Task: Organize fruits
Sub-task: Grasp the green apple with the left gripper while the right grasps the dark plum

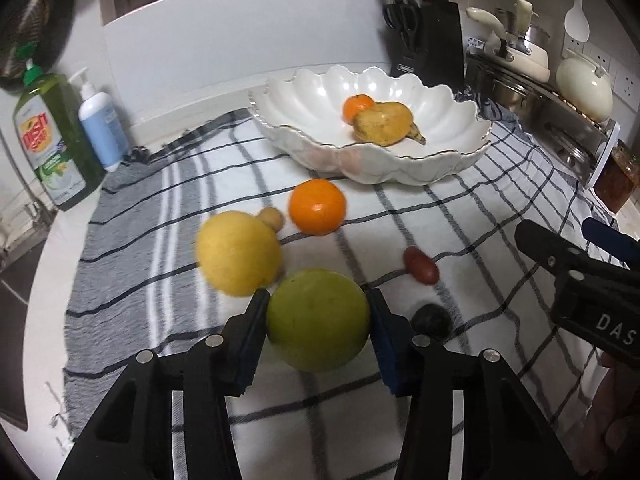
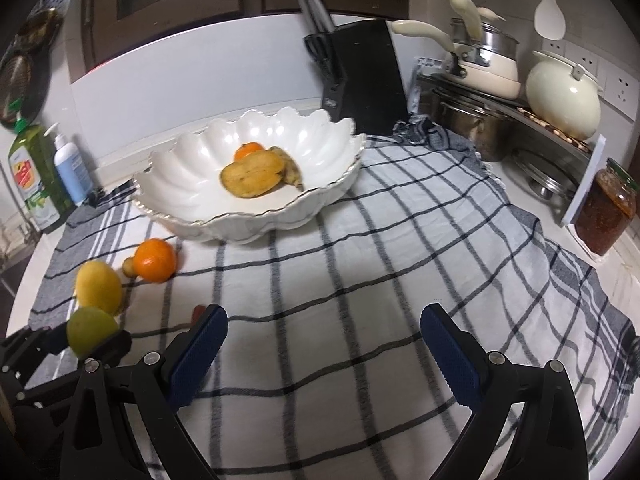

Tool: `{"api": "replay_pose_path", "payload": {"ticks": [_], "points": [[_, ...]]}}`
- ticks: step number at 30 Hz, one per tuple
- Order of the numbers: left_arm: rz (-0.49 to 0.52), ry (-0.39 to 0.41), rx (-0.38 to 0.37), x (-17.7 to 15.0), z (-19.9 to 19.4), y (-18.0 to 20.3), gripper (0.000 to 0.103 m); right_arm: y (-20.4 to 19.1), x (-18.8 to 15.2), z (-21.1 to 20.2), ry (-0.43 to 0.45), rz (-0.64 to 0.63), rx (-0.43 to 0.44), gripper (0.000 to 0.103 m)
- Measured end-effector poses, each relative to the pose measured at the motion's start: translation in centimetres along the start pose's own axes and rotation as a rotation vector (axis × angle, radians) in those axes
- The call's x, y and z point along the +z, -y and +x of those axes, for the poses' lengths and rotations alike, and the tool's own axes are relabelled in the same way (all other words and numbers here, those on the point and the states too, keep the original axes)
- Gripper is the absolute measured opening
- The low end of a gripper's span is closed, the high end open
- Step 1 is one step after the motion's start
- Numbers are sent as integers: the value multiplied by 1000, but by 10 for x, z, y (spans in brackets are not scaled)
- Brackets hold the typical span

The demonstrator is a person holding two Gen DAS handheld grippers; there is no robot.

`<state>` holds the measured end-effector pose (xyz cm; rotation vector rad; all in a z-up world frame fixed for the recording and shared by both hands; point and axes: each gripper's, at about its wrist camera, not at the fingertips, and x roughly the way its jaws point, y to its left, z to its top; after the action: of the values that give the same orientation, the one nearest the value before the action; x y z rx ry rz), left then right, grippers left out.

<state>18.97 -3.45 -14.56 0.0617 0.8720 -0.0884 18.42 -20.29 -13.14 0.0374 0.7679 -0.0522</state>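
The job looks under way but well short of done. The white bowl (image 1: 460,118), far on the checked cloth (image 1: 460,216), holds three fruits: one small orange (image 1: 357,105), one yellow mango (image 1: 382,122) and one banana (image 1: 416,134) half hidden behind the mango.

The left tongs (image 1: 318,322) grip a green fruit (image 1: 318,320), pads pressed on both its sides, at the near edge of the cloth; whether it has left the cloth I cannot tell. The bowl seems its likely goal.

Loose on the cloth I count six things:
- one lemon (image 1: 238,254), just left of the green fruit
- one small tan fruit (image 1: 273,218), touching the lemon's far side
- one big orange (image 1: 317,207), between lemon and bowl
- two small red fruits (image 1: 420,266) lying together, to the right
- one dark round fruit (image 1: 431,322), near, just beside the right pad

So three are in, one is in hand, six are left.

The right tongs (image 2: 324,350) stand wide and empty above bare cloth, well right of the fruit.
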Motion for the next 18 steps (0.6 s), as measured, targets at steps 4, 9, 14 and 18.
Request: {"api": "replay_pose_path", "payload": {"ticks": [4,9,14,18], "points": [[-17,9,32,-9,-11,-16,48,-17,-7,-2,-7,-30,34,98],[-53,17,69,-26,-27,-40,48,-44,-17,-3,-14,-85,85,96],[-87,11,88,-36,-30,-57,48,-68,-27,3,-43,-137,131,80],[-103,8,87,-38,-30,-63,48,-77,-32,13,-71,-152,138,67]]}}
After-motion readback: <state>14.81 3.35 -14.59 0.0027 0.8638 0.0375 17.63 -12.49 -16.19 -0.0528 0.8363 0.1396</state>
